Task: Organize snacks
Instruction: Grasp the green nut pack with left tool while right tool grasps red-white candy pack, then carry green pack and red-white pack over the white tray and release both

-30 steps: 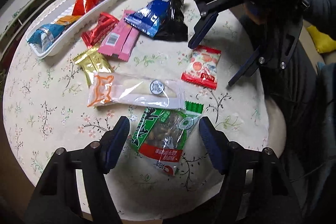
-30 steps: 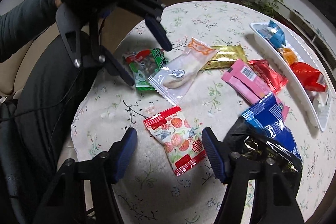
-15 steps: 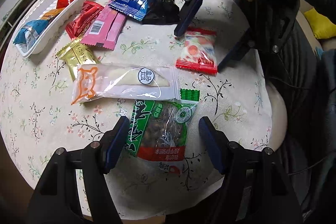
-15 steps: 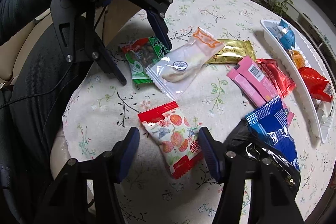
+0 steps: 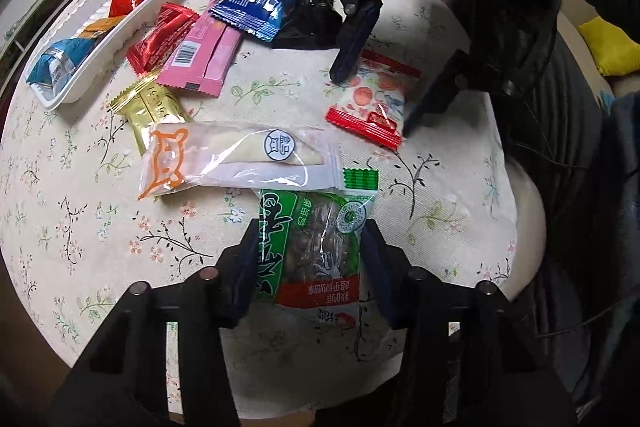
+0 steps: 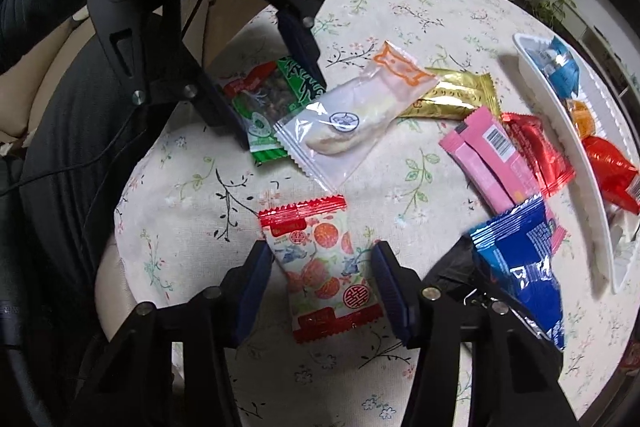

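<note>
Snack packets lie on a round floral table. My left gripper (image 5: 310,267) is open, its fingers on either side of a green nut packet (image 5: 316,247) lying flat; the same packet shows in the right wrist view (image 6: 272,103). My right gripper (image 6: 318,291) is open, its fingers on either side of a red-and-white fruit candy packet (image 6: 320,267), also in the left wrist view (image 5: 372,99). A white tray (image 5: 132,23) at the far left holds red, orange and blue packets.
A clear pastry packet (image 5: 236,159), a gold packet (image 5: 152,107), a pink packet (image 5: 204,55), a red packet (image 5: 160,39), a blue packet (image 5: 260,3) and a black packet (image 5: 312,15) lie between the grippers and the tray. The table edge (image 5: 520,227) is near right.
Both grippers have moved down and forward over their packets, and their fingers now sit on either side of the green nut packet and the fruit candy packet. Both stay open.
</note>
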Motion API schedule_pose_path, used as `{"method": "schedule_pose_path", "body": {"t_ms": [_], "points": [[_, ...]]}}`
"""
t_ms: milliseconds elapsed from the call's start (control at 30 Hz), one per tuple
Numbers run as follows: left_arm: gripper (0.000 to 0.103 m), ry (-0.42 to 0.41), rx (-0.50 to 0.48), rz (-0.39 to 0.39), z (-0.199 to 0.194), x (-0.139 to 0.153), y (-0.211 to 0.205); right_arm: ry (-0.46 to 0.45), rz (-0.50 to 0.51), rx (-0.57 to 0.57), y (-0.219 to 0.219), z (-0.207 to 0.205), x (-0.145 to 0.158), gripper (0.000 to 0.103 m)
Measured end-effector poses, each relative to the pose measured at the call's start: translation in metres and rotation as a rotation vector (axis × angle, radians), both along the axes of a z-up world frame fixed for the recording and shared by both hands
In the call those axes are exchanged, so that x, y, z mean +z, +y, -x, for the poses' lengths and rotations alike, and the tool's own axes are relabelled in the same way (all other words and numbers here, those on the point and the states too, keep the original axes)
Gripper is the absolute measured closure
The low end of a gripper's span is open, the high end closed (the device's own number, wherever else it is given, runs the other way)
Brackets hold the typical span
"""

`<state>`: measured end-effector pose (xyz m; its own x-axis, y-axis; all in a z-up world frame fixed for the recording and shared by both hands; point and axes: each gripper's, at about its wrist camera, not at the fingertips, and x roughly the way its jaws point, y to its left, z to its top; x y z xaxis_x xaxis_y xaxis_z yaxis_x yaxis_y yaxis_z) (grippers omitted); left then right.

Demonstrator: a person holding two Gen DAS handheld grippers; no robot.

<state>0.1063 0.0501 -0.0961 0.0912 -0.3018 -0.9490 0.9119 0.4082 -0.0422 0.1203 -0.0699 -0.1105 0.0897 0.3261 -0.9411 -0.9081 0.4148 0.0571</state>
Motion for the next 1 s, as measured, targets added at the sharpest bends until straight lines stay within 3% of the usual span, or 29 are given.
{"method": "schedule_pose_path", "body": {"t_ms": [133, 200, 367, 667, 1000], "points": [[0.061, 0.005, 0.019, 0.002, 0.0, -0.001, 0.0, 0.018, -0.002, -0.012, -0.003, 0.0, 0.0, 0.054], [0.066, 0.007, 0.03, 0.006, 0.0, 0.001, 0.001, 0.02, -0.004, -0.015, -0.003, 0.0, 0.002, 0.064], [0.072, 0.0, 0.047, 0.002, 0.002, 0.006, 0.005, 0.027, -0.022, -0.032, -0.009, 0.004, 0.006, 0.067], [0.072, 0.0, 0.086, 0.003, 0.01, 0.017, 0.016, 0.007, -0.115, -0.107, -0.032, 0.014, 0.023, 0.067], [0.072, -0.007, 0.213, 0.173, 0.02, 0.058, 0.039, -0.013, -0.27, -0.254, -0.064, 0.023, 0.05, 0.067]]}}
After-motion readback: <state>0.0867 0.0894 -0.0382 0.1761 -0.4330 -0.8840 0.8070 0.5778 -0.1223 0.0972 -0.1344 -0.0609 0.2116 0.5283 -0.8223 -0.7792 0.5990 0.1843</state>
